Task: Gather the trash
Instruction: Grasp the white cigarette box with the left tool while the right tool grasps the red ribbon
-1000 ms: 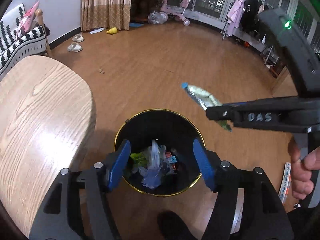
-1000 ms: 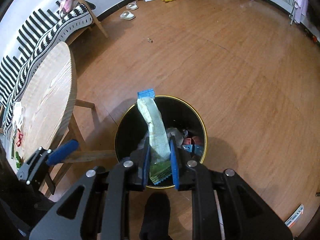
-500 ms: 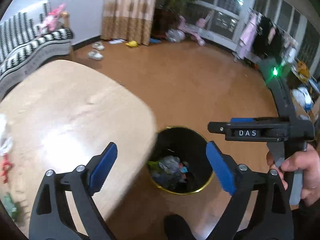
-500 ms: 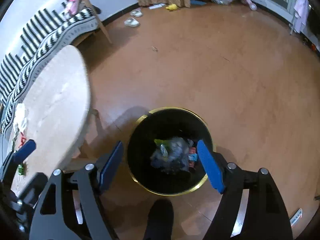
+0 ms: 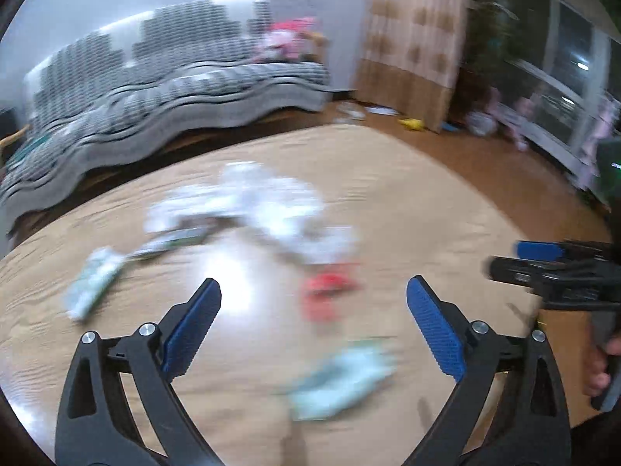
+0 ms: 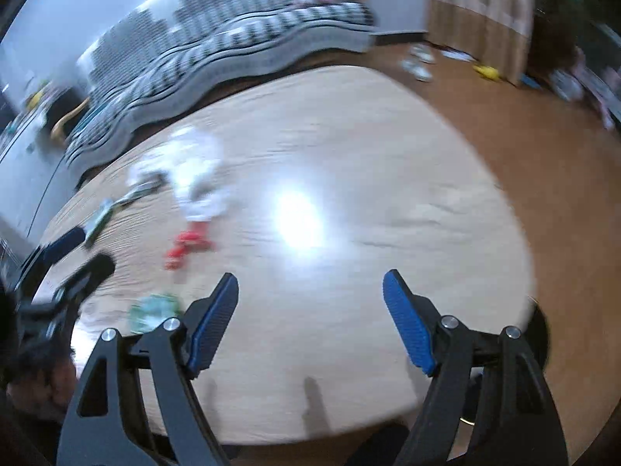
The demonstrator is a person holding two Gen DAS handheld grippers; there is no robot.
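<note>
Blurred trash lies on the pale wooden table (image 5: 427, 202): a white crumpled heap (image 5: 264, 202), a red wrapper (image 5: 326, 295), a pale green wrapper (image 5: 341, 376) and a green-white packet (image 5: 93, 279). My left gripper (image 5: 313, 283) hovers above the red and pale green wrappers, its jaws opening with nothing held between them. My right gripper (image 6: 311, 275) hangs open and empty over bare table (image 6: 388, 155), with the red wrapper (image 6: 186, 246) and the white heap (image 6: 194, 171) off to its left. The black bin (image 6: 541, 334) peeks out past the table's right edge.
A striped sofa (image 5: 155, 89) runs behind the table, with a curtain (image 5: 411, 39) and windows at the right. Slippers (image 6: 417, 62) and a yellow toy (image 6: 487, 72) lie on the wooden floor. A hand (image 5: 597, 372) grips the right tool's handle.
Both grippers swung from above the bin to above the table. The right gripper let go of the long wrapper and opened; the left jaws spread wider.
</note>
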